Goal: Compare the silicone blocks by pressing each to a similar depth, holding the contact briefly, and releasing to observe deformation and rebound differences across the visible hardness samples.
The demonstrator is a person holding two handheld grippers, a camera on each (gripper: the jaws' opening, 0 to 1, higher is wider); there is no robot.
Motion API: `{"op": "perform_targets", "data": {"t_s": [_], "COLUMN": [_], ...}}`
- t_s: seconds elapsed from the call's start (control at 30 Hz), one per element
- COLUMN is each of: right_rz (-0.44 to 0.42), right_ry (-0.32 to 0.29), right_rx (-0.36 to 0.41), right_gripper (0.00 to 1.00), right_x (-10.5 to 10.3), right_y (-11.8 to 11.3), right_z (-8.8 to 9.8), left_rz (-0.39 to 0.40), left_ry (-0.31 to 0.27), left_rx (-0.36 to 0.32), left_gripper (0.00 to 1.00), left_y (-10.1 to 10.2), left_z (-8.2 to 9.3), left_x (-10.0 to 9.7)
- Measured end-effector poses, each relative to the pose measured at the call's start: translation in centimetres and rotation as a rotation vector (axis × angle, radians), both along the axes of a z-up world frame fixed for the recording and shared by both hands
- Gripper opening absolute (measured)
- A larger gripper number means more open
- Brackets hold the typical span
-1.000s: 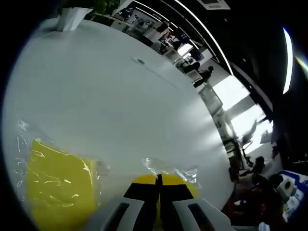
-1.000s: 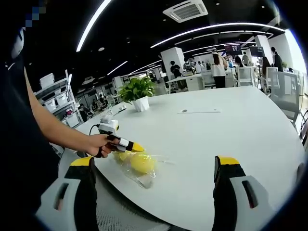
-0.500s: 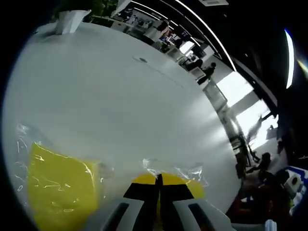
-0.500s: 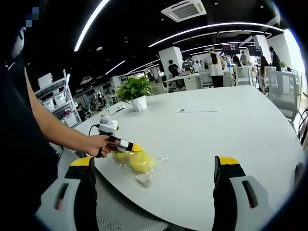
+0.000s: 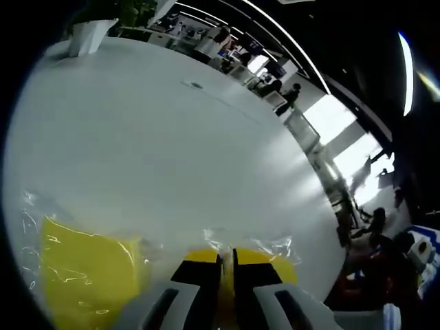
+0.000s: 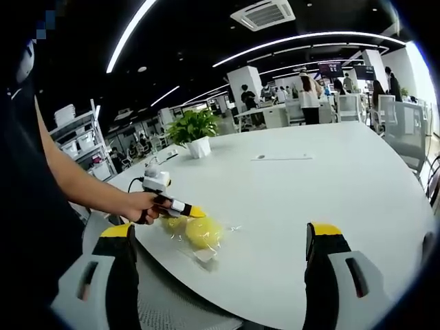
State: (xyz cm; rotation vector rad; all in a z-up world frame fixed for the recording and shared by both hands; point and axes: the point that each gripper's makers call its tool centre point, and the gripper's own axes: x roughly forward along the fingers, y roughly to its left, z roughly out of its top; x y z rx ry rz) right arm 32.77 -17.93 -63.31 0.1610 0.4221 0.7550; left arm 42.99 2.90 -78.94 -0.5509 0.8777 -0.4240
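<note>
Pressing with jaws nearly together, the left gripper (image 5: pixel 225 265) bears on a bagged yellow silicone block (image 6: pixel 203 232) at the white table's (image 6: pixel 330 185) near edge, seemingly soft and plastic-slick; right gripper (image 6: pixel 223 251) spread.

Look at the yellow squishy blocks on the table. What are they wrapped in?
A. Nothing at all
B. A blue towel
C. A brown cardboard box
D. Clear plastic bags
D: shiny, crinkly clear plastic covers the flat yellow block in the left gripper view, and the right gripper view shows the round yellow block inside a clear bag too, lying on the white table.
</note>
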Motion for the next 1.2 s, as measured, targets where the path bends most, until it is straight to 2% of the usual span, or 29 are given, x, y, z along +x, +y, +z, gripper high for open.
{"op": "perform_targets", "data": {"t_s": [0.1, 0.17, 0.3, 0.37, 0.43, 0.5, 0.6, 0.73, 0.8, 0.97, 1.03, 1.13, 1.2], "right_rz": [0.0, 0.0, 0.006, 0.016, 0.021, 0.023, 0.028, 0.031, 0.043, 0.035, 0.02, 0.026, 0.022], "right_ry": [0.003, 0.004, -0.014, -0.011, -0.008, -0.005, -0.015, -0.014, -0.032, -0.035, -0.01, -0.019, -0.018], "right_rx": [0.001, 0.001, -0.029, -0.036, -0.039, -0.046, -0.058, -0.068, -0.085, -0.106, -0.135, -0.165, -0.177], "right_gripper": [0.96, 0.96, 0.96, 0.96, 0.96, 0.96, 0.96, 0.96, 0.96, 0.96, 0.96, 0.97, 0.97], "right_x": [0.0, -0.1, 0.0, 0.1, 0.3, 0.7, 1.3, 1.7, 1.9, 2.6, 2.6, 2.7, 2.8], "right_y": [0.0, 0.0, -0.1, 0.0, 0.1, 0.3, 0.7, 1.5, 1.9, 2.1, 1.9, 2.0, 1.8], "right_z": [-0.1, -0.1, -0.2, -0.3, -0.3, -0.2, -0.2, -0.3, -0.3, -0.7, -1.3, -1.9, -2.1], "left_rz": [-0.028, -0.043, -0.071, -0.083, -0.098, -0.124, -0.153, -0.157, -0.169, -0.192, -0.193, -0.205, -0.203], "left_ry": [-0.035, -0.098, -0.153, -0.235, -0.242, -0.305, -0.376, -0.43, -0.48, -0.51, -0.515, -0.566, -0.565], "left_rx": [0.032, 0.053, 0.061, 0.064, 0.048, 0.051, 0.116, 0.13, 0.158, 0.206, 0.216, 0.256, 0.264], "left_gripper": [0.23, 0.28, 0.39, 0.44, 0.51, 0.59, 0.66, 0.76, 0.79, 0.93, 0.99, 1.0, 1.0], "left_y": [-0.1, 0.0, 0.5, 1.0, 1.7, 2.4, 4.0, 6.1, 7.2, 9.7, 11.0, 12.7, 13.7], "left_z": [0.7, 1.6, 3.3, 4.8, 5.8, 7.2, 8.6, 10.4, 11.4, 12.3, 12.6, 13.3, 13.2], "left_x": [-0.1, 0.2, 0.0, 0.4, 0.2, 0.4, 0.3, 0.0, 0.0, -0.4, -0.6, -1.1, -1.6]}}
